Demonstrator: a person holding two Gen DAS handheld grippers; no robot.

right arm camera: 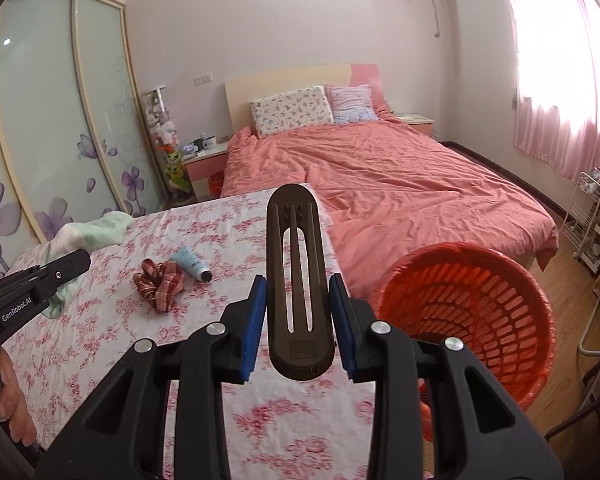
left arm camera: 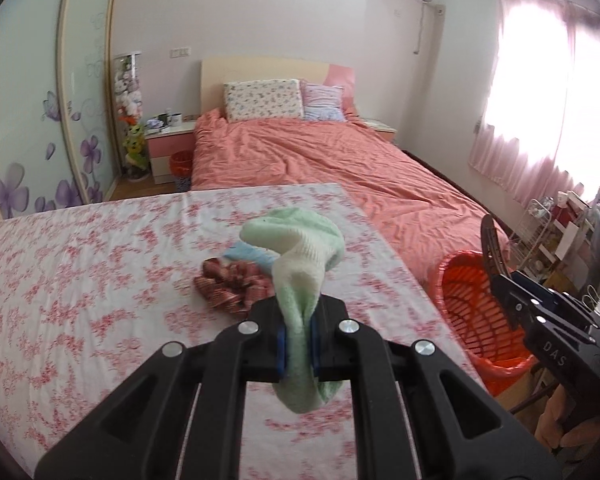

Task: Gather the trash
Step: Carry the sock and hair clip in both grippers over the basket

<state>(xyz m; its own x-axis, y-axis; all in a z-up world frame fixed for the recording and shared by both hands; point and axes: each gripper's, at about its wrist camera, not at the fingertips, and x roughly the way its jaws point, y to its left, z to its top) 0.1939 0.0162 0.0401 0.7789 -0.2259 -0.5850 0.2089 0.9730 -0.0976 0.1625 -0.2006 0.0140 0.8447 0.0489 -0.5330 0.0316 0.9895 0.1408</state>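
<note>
My left gripper (left arm camera: 298, 346) is shut on a pale green and white sock (left arm camera: 300, 256), held above the floral table (left arm camera: 80, 272). The sock also shows in the right wrist view (right arm camera: 92, 232) at the left. My right gripper (right arm camera: 300, 320) is around a dark brown oblong comb-like object (right arm camera: 298, 280); its blue pads (right arm camera: 256, 320) stand a little apart from the sides, so the grip is unclear. That gripper shows in the left wrist view (left arm camera: 512, 292) over the orange basket (left arm camera: 472, 316). The basket (right arm camera: 472, 312) stands right of the table.
A red plaid scrunchie (right arm camera: 158, 280) and a light blue tube (right arm camera: 192, 264) lie on the table; the scrunchie (left arm camera: 230, 286) sits beyond the sock. A salmon-covered bed (right arm camera: 400, 184) lies behind. A white wire rack (right arm camera: 588, 216) stands at the right.
</note>
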